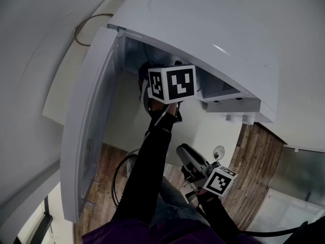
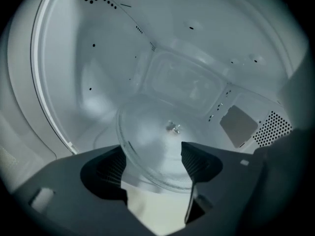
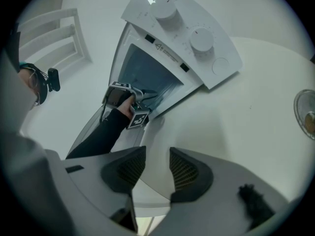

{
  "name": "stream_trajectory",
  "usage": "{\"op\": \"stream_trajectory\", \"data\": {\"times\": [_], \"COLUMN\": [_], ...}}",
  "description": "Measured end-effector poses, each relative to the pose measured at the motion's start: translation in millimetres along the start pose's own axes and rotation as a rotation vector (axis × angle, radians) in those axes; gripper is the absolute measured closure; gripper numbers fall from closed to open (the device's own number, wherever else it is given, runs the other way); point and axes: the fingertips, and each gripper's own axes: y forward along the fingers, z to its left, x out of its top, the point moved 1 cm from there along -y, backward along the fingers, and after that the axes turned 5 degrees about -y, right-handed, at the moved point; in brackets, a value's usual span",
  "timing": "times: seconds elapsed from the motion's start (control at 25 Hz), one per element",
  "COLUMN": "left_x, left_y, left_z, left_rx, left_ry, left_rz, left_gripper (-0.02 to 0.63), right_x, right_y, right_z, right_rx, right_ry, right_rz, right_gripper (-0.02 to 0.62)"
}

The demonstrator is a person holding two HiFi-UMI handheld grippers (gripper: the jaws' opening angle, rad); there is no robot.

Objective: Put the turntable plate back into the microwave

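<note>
Left gripper (image 2: 152,154), seen along its own jaws: the two ribbed pads (image 2: 110,168) stand spread wide and press on nothing. The near rim of the glass turntable plate (image 2: 162,141) lies between and just ahead of them, free of both pads as far as the view shows.

The plate lies flat on the floor of the microwave (image 1: 213,29), inside the cavity, roughly centred. Its middle sits over the small drive hub (image 2: 172,127), which shows through the glass. Being round, the plate has no long axis. From the pads it extends straight ahead and slightly down, toward the cavity's back wall (image 2: 182,77).

Head view: the left gripper reaches through the microwave's opening, with the door (image 1: 86,136) swung wide to its left.

Right gripper (image 3: 157,156): jaws a little apart, nothing between them. It is held outside the microwave, well apart from the opening and below its front, so the left hand is much the nearer to the plate.

Judgement: the plate appears seated. The coming move turns on drawing the left pads straight back off the rim without dragging it.
</note>
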Motion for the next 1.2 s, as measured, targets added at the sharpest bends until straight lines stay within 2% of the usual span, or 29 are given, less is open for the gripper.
{"op": "stream_trajectory", "data": {"times": [0.08, 0.16, 0.2, 0.24, 0.44, 0.56, 0.68, 0.92, 1.0, 1.2], "left_x": [3, 19, 29, 36, 35, 25, 10, -24, -32, -46], "left_y": [-2, -11, -15, -18, -26, -40, -61, -108, -126, -168], "left_z": [6, 10, 9, 8, 9, 12, 14, 15, 13, -3], "left_rx": [0.059, 0.164, 0.194, 0.200, 0.187, 0.176, 0.140, 0.076, 0.059, -0.020], "left_ry": [0.071, 0.211, 0.264, 0.283, 0.285, 0.277, 0.233, 0.164, 0.152, 0.189], "left_rz": [-0.003, -0.093, -0.143, -0.174, -0.213, -0.275, -0.326, -0.340, -0.343, -0.339], "left_gripper": [0.232, 0.220, 0.229, 0.234, 0.263, 0.335, 0.412, 0.534, 0.597, 0.598], "right_x": [-1, -1, -1, 0, 1, 4, 7, 28, 37, 58], "right_y": [1, 1, 1, 2, 0, -2, -2, -6, -9, -17], "right_z": [1, 3, 3, 4, 5, 6, 10, 29, 38, 63], "right_rx": [0.003, 0.006, 0.008, 0.009, 0.018, 0.015, 0.018, 0.042, 0.045, 0.057], "right_ry": [-0.001, 0.000, -0.002, -0.003, 0.009, 0.005, -0.011, -0.082, -0.126, -0.255], "right_rz": [0.002, 0.001, -0.001, -0.003, -0.021, -0.038, -0.047, -0.097, -0.118, -0.153], "right_gripper": [0.436, 0.436, 0.436, 0.436, 0.436, 0.436, 0.436, 0.436, 0.436, 0.437]}}
